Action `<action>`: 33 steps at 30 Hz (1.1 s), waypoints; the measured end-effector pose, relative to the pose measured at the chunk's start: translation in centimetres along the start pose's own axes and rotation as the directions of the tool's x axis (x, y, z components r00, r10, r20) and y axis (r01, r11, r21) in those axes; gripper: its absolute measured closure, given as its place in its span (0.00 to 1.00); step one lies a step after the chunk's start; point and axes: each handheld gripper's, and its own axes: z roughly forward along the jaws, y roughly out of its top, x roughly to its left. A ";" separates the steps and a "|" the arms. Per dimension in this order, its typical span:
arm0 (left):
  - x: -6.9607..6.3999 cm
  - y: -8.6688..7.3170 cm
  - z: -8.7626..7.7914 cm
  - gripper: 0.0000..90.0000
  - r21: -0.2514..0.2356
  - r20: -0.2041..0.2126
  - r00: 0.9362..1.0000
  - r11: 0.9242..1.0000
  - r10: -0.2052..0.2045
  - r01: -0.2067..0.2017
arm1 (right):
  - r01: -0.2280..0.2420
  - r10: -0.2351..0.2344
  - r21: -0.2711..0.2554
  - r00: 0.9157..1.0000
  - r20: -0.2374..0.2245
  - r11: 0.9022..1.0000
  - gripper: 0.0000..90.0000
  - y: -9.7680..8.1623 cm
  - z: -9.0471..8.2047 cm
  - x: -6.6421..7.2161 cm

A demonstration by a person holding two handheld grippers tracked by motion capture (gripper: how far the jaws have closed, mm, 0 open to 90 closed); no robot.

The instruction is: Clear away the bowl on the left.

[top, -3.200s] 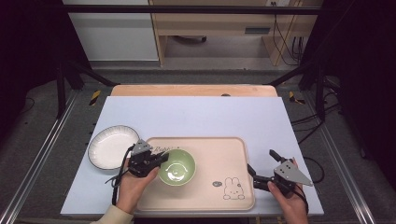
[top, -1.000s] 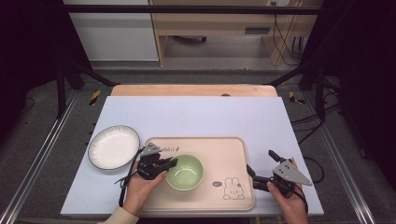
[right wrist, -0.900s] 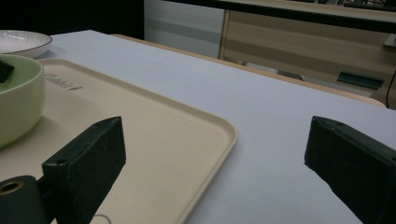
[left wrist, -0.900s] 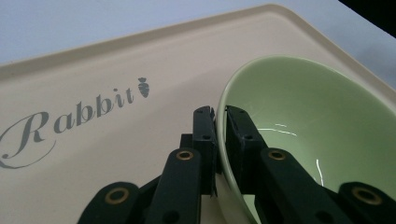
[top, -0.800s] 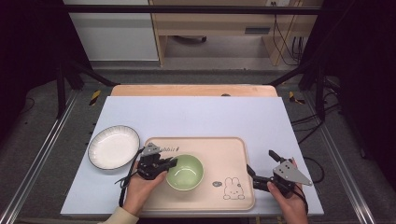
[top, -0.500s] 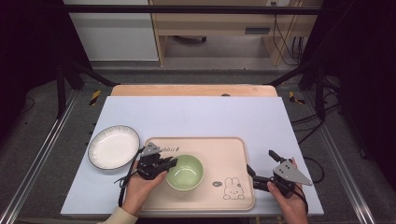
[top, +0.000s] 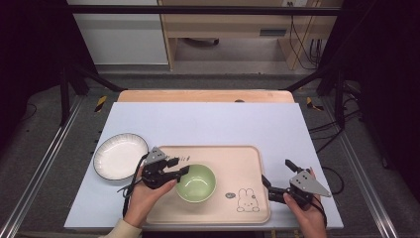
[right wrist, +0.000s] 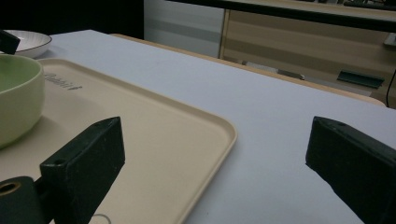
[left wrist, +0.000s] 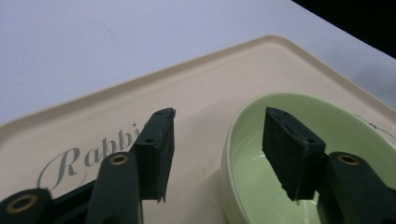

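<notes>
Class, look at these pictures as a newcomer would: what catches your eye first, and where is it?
The green bowl on the beige tray stands out first, its rim between the left gripper's jaws, which have just been opening. A white plate lies left of the tray; the right gripper waits open at its right edge.

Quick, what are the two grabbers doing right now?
Left gripper: open, its jaws just opened, straddling the green bowl's rim without pressing.
Right gripper: open, holding nothing, beside the tray.

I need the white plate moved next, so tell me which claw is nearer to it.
Left. The left claw straddles the green bowl's rim on the tray, just right of the white plate. The right claw sits open beyond the tray's far-right edge.
</notes>
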 end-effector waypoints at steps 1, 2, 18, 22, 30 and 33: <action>0.1 0.0 0.1 0.43 -0.012 0.028 1.000 1.000 0.003 -0.002 | 0.000 0.000 0.000 1.000 0.001 1.000 0.05 0.0 0.0 0.0; 0.1 0.0 0.1 0.40 -0.012 0.028 1.000 1.000 0.003 -0.002 | 0.000 0.000 0.000 1.000 0.001 1.000 0.05 0.0 0.0 0.0; -0.5 0.3 -0.1 0.16 -0.155 0.148 0.984 0.985 0.094 -0.071 | -0.006 0.006 -0.008 1.000 0.009 1.000 0.05 0.1 -0.1 -0.2; -0.7 0.4 -0.5 0.14 -0.186 0.172 0.978 0.979 0.118 -0.086 | -0.001 0.001 -0.009 1.000 0.009 1.000 0.05 0.1 -0.1 -0.2; -0.7 0.5 -1.1 0.10 -0.201 0.181 0.972 0.973 0.151 -0.114 | -0.002 0.002 -0.012 1.000 0.008 1.000 0.05 0.1 -0.3 -0.3; -0.9 0.5 -1.5 0.09 -0.215 0.187 0.967 0.967 0.175 -0.134 | -0.006 0.006 -0.012 1.000 0.007 1.000 0.04 0.1 -0.2 -0.3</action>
